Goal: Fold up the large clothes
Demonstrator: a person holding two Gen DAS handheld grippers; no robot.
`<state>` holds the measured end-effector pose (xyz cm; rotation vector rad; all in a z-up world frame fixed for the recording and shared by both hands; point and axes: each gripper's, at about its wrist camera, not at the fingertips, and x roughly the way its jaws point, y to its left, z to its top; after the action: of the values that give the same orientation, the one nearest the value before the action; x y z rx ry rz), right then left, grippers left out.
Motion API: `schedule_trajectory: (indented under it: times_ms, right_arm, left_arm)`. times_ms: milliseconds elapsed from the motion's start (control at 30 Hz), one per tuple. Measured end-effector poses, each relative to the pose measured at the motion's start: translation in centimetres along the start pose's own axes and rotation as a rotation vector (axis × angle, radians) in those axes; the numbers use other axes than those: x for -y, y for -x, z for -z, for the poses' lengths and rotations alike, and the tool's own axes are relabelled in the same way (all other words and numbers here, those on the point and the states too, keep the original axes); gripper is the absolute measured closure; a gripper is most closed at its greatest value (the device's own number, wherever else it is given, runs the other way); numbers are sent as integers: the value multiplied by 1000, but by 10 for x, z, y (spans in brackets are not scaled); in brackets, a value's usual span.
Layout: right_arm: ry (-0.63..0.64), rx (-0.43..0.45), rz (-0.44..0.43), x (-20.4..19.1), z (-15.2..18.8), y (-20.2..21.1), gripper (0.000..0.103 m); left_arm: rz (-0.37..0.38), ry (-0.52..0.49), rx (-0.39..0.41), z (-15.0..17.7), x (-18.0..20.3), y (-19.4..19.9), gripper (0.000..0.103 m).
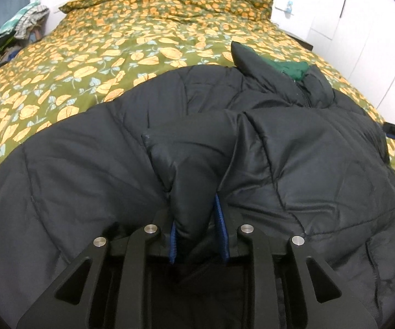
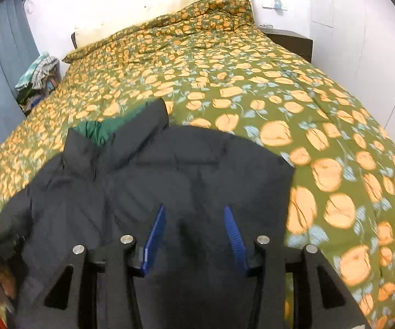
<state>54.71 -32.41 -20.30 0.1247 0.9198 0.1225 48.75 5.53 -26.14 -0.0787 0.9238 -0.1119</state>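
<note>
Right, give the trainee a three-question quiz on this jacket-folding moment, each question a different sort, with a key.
1. True or false: the left gripper has a fold of the black jacket pinched between its fingers.
2. Multiple choice: the right gripper is A) shut on the collar, B) open above the jacket, C) holding the bedspread.
3. Fill in: the lining showing at the jacket's collar is ____ in colour.

Key: 1 true. 2 B. 3 green.
The jacket lies on the floral bedspread.
</note>
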Motion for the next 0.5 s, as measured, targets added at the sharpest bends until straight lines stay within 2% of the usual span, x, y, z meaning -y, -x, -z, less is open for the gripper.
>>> schedule_trajectory:
  times_ms: [133, 233, 367, 500]
  right_arm:
    - [-50, -135, 14, 10, 5, -57, 57]
    - [-46, -118, 23, 9, 14, -66, 57]
    - [-5, -93, 64, -4, 15, -40, 57]
    - [70, -22, 6, -26, 26, 19, 57]
  left_arm:
    - [5, 3, 4, 1, -1, -2, 76]
    - [7, 6, 5, 2, -1, -3, 76]
    - [10, 10, 9, 3, -2, -4, 76]
    - [6, 6, 15, 5, -1, -3, 76]
